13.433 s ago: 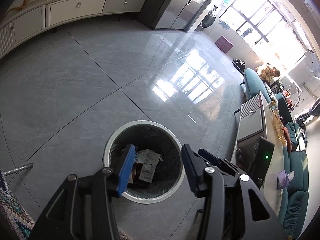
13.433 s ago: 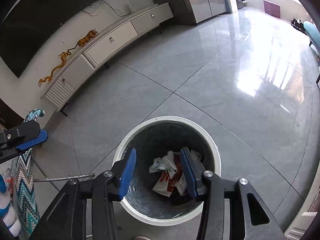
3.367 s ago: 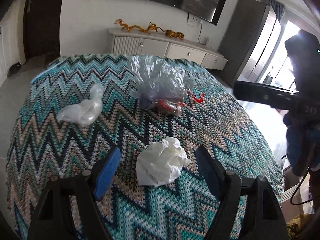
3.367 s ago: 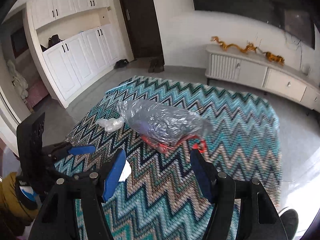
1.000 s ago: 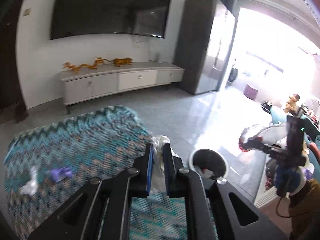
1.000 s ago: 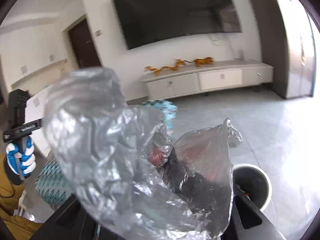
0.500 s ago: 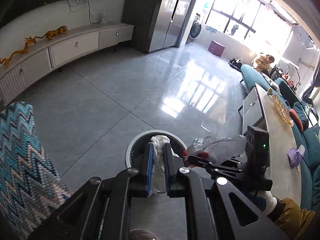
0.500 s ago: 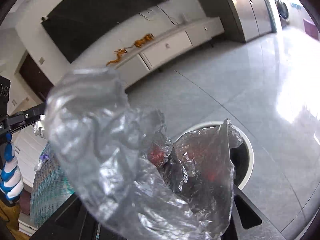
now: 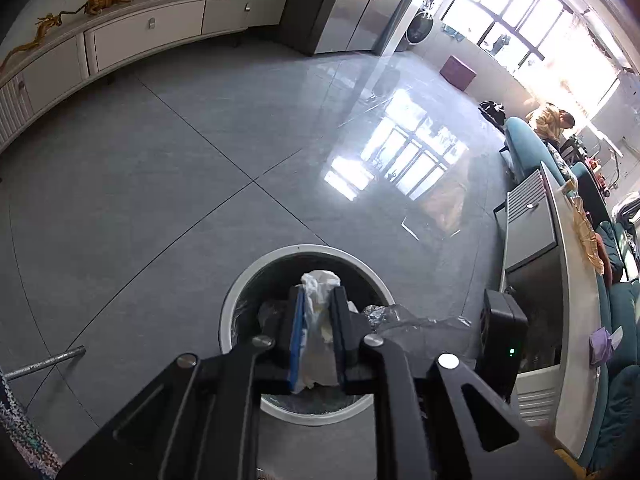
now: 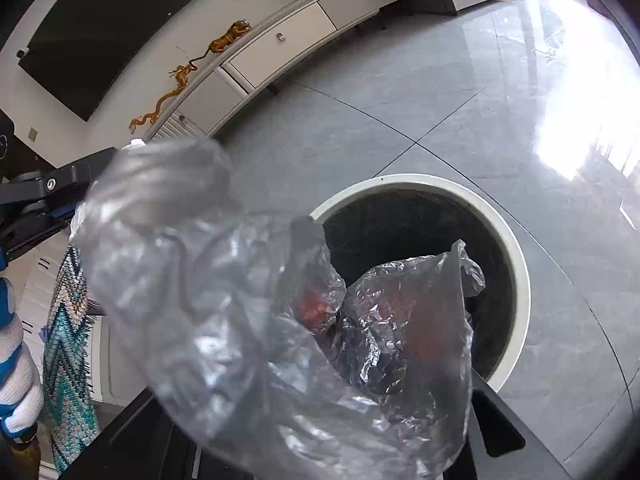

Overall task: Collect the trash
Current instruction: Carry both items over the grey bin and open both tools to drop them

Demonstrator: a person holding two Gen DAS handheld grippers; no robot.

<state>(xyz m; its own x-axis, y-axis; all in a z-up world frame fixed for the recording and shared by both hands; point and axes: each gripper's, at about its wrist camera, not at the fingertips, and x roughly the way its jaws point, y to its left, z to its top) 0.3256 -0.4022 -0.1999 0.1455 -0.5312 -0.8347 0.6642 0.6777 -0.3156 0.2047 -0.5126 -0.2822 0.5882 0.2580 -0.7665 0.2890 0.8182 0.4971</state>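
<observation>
Drop-off step in hand, judging by both loads hanging over the bin [image 9: 240,300]. On the left: left gripper [image 9: 318,336] poised above the bin mouth, jaws just eased apart a little, yet white tissue wad [image 9: 318,320] still lodged between the blue pads, not yet fallen. Next move, probably: wider release so the wad drops clear inside the white rim. Inside the bin: dark liner, some pale scraps near the left wall, mostly hidden behind the jaws. On the right: clear plastic bag [image 10: 280,320] with red bits inside, bunched close over the lens and hanging above the near-left part of the bin mouth [image 10: 516,280]; right gripper hidden behind it, so grip not readable, though seemingly clamped on the bag. Needed there: a small shift toward the bin centre before release, since loose film could catch on the rim.
</observation>
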